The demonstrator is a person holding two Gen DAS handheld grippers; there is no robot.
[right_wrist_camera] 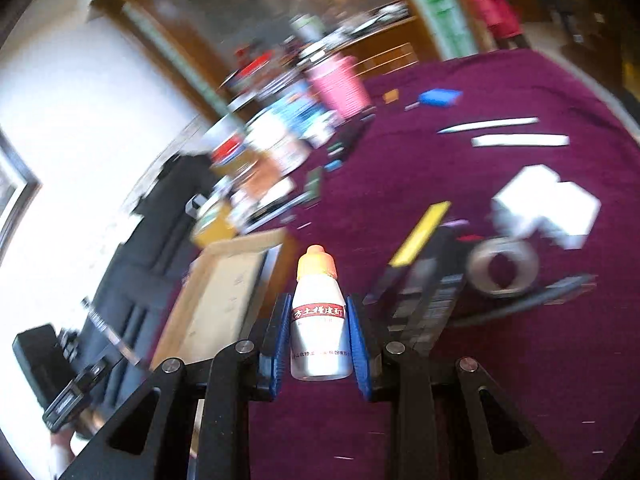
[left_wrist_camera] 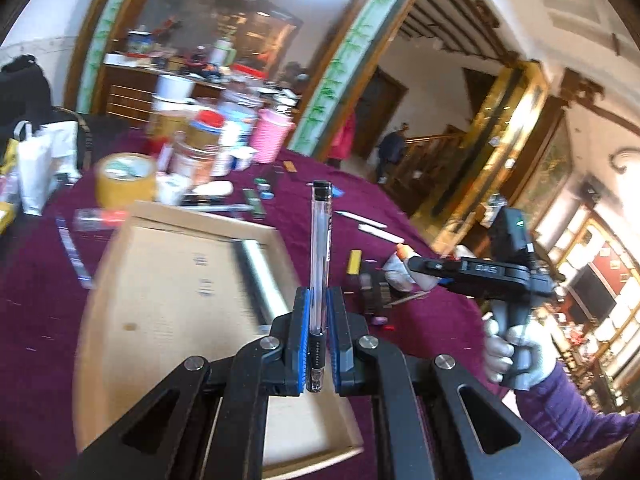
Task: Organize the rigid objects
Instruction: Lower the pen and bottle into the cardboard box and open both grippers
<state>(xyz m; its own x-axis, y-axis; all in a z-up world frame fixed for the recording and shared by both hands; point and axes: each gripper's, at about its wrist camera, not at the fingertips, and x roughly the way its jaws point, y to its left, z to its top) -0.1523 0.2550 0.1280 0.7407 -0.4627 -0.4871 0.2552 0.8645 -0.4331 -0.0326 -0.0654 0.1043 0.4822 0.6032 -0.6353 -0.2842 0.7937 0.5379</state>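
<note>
My left gripper [left_wrist_camera: 319, 300] is shut on a clear pen with a black cap [left_wrist_camera: 320, 248], which points forward above the right edge of a shallow cardboard box [left_wrist_camera: 168, 280]. A silver cylinder [left_wrist_camera: 262, 276] lies inside the box. My right gripper [right_wrist_camera: 319, 308] is shut on a small white bottle with an orange cap [right_wrist_camera: 318, 316], held above the purple tablecloth [right_wrist_camera: 480, 380] just right of the box [right_wrist_camera: 224, 296]. In the left wrist view the right gripper [left_wrist_camera: 404, 258] is to the right with the bottle's orange tip showing.
Loose items lie on the cloth: a yellow bar [right_wrist_camera: 420, 232], a tape ring [right_wrist_camera: 502, 268], white paper [right_wrist_camera: 548, 204], white strips [right_wrist_camera: 520, 140], a blue item [right_wrist_camera: 438, 97]. A yellow tape roll [left_wrist_camera: 125, 178], jars and a pink cup [left_wrist_camera: 270, 138] crowd the far side.
</note>
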